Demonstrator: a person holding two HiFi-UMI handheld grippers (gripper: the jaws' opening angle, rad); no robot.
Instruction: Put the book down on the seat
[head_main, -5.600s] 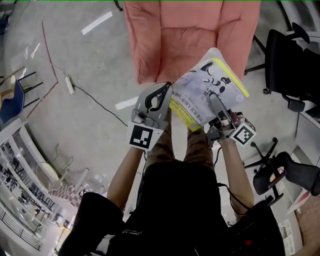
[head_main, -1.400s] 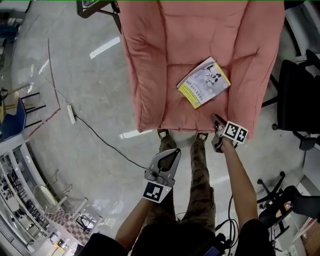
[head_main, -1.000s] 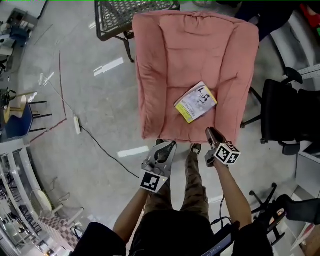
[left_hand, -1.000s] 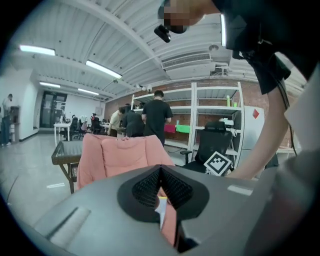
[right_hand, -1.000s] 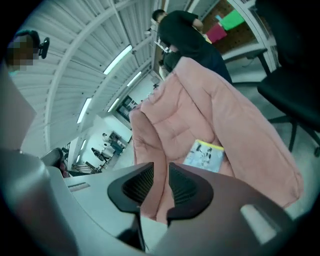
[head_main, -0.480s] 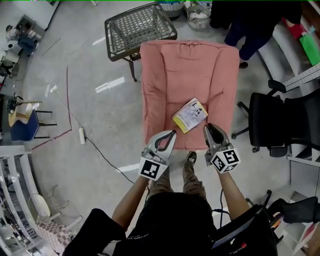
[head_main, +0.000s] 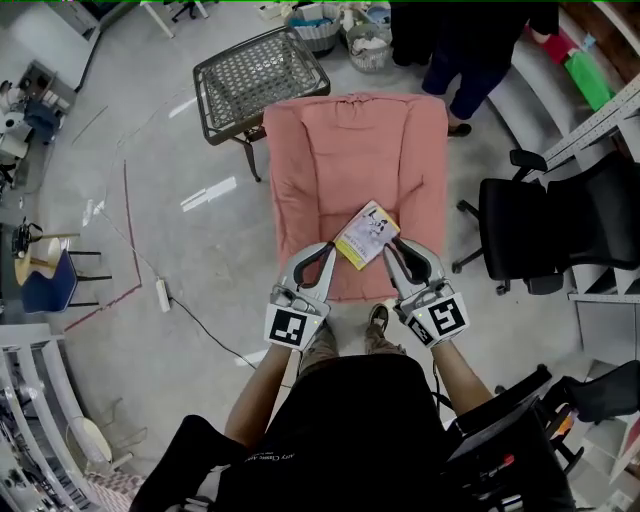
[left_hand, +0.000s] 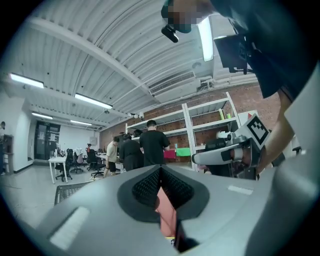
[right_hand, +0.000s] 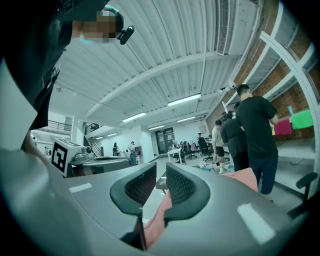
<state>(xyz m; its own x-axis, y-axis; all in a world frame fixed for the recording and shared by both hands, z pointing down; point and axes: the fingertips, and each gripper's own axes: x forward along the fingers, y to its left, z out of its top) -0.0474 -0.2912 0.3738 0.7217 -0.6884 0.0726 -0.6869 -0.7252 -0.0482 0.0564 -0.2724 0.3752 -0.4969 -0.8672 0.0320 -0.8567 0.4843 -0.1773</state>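
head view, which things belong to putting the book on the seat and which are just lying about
Job in hand: book, lying on the pink seat.

Lying about: mesh table, black office chair, power strip, blue chair.

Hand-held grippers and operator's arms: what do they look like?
The left hand-held gripper and right hand-held gripper are light grey, with black textured pads and a white cube carrying black square markers. The person wears a black short-sleeved top.

One book (head_main: 366, 236), one pink seat (head_main: 345, 150), one mesh table (head_main: 258, 80), two grippers (head_main: 327, 249) (head_main: 391, 246)
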